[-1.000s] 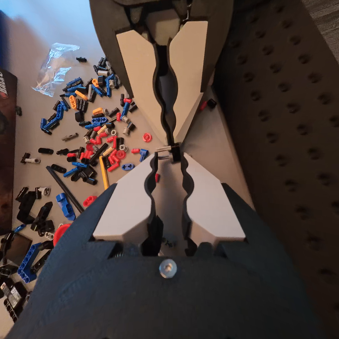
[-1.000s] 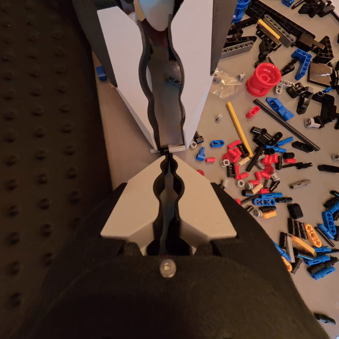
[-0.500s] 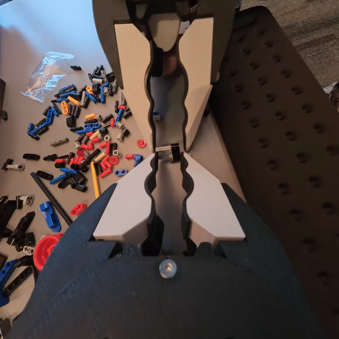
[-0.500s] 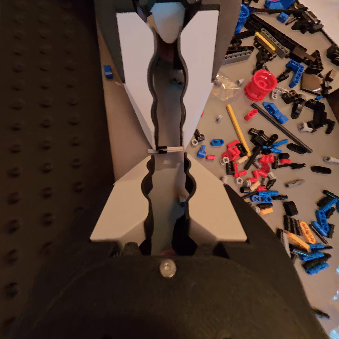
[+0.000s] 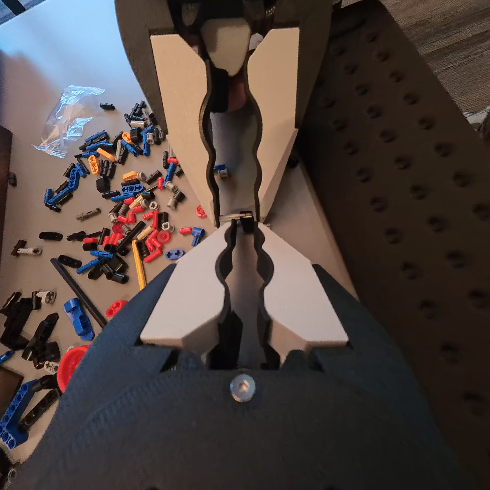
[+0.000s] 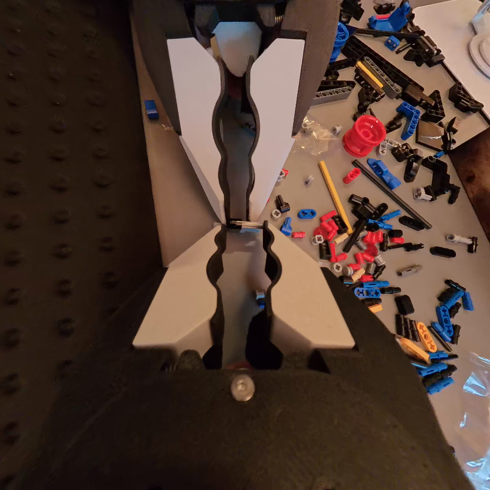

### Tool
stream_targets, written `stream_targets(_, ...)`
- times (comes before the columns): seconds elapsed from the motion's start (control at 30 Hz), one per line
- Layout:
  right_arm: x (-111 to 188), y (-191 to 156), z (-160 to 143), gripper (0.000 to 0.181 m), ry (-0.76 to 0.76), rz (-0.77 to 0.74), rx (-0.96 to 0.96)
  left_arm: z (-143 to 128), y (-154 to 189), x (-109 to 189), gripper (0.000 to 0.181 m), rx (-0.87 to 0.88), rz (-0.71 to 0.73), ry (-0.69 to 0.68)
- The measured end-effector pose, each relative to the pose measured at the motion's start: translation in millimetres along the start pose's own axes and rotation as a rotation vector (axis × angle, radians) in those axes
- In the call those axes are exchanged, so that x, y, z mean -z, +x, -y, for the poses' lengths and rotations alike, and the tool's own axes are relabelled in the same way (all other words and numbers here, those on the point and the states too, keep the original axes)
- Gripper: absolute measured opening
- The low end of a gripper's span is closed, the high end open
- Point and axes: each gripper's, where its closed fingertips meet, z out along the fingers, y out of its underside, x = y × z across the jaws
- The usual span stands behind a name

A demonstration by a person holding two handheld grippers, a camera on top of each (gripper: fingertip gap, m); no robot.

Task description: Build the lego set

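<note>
We hold the little black and grey piece [image 5: 245, 221] above the table in our squeezed left gripper [image 5: 243, 225], so our wide-open right gripper [image 6: 244, 230] should back away slowly without bumping it

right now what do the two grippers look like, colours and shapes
The left gripper has a dark navy ribbed printed body. The right gripper has a black, rougher-looking body. Both carry pale grey wedge-shaped fingers lined with wavy black pads, and a silver screw sits centred on each body.
</note>
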Motion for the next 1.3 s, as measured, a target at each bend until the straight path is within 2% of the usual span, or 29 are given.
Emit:
stream_targets(0.7,-0.7,0.0,-0.1,0.023,-0.013,-0.02,0.037,0.0,-0.5,-0.7,0.01,0.039,-0.035,0.004)
stream_targets(1.03,-0.2,0.4,-0.2,0.023,-0.006,-0.09,0.06,0.6,-0.1,-1.0,0.01,0.082,-0.047,0.01)
stream_targets(1.17,0.1,1.0,-2.8,0.025,0.012,-0.038,-0.029,1.4,0.2,-1.8,0.009,0.073,-0.045,0.012)
stream_targets(1.3,-1.4,2.5,-2.4,0.026,0.008,-0.026,-0.02,0.7,-1.0,-1.7,0.009,0.065,-0.038,0.012)
